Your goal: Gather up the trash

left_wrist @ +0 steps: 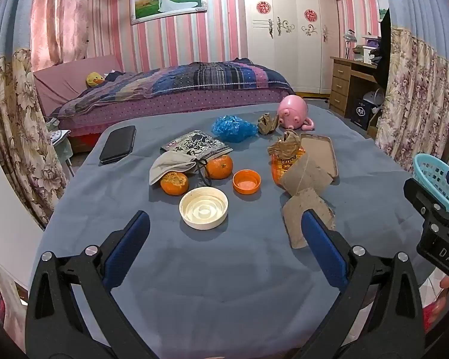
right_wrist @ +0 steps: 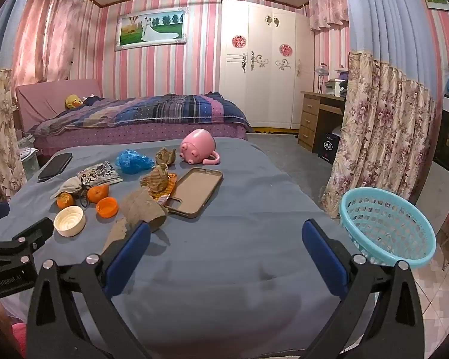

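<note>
One right gripper (left_wrist: pixel 434 209) body reads "DAS".

Tabletop (left_wrist: pixel 224 269) cloth: plain grey-blue. Cap (left_wrist: pixel 203 208): cream. Small cap (left_wrist: pixel 246 181): orange. Two tangerines (left_wrist: pixel 219 166): orange. Crumpled bag (left_wrist: pixel 233 127): blue. Pig toy (left_wrist: pixel 293 111): pink. Basket (right_wrist: pixel 386 227): turquoise lattice. Phone case (right_wrist: pixel 194 191): tan. Phone (left_wrist: pixel 118 144): black. Cardboard tube (left_wrist: pixel 306 176): brown. Wall (left_wrist: pixel 176 45): pink-white stripes. Both tongs: black frames, blue pads (left_wrist: pixel 128 248).
</note>
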`<state>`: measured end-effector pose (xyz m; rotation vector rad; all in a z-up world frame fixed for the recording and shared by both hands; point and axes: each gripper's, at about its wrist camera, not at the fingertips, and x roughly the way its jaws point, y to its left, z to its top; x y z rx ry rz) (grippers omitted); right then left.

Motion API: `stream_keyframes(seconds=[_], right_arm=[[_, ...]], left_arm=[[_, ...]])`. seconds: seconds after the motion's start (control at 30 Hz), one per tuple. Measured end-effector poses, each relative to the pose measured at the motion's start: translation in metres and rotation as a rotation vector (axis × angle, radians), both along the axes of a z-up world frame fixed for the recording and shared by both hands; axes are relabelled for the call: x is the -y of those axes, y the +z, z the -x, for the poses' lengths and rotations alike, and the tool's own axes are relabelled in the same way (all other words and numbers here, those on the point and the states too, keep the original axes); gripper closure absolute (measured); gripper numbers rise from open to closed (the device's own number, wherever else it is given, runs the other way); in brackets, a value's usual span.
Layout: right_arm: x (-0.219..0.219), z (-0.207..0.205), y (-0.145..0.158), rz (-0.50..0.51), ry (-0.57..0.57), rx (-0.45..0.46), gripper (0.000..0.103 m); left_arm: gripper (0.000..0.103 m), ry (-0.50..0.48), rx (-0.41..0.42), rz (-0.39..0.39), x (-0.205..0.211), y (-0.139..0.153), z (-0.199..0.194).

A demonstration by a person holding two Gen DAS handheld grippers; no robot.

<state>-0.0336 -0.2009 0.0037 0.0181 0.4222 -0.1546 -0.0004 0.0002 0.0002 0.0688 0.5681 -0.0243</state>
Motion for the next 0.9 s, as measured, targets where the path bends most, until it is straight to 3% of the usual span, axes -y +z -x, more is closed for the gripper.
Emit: stream_keyframes(seconds=[0.9], right_arm=[[-0.001, 0.002, 0.008, 0.002, 0.016, 0.011, 0.004]], left_arm=[[0.005, 0.015, 0.003, 0.000, -0.003, 0.005, 0.004]])
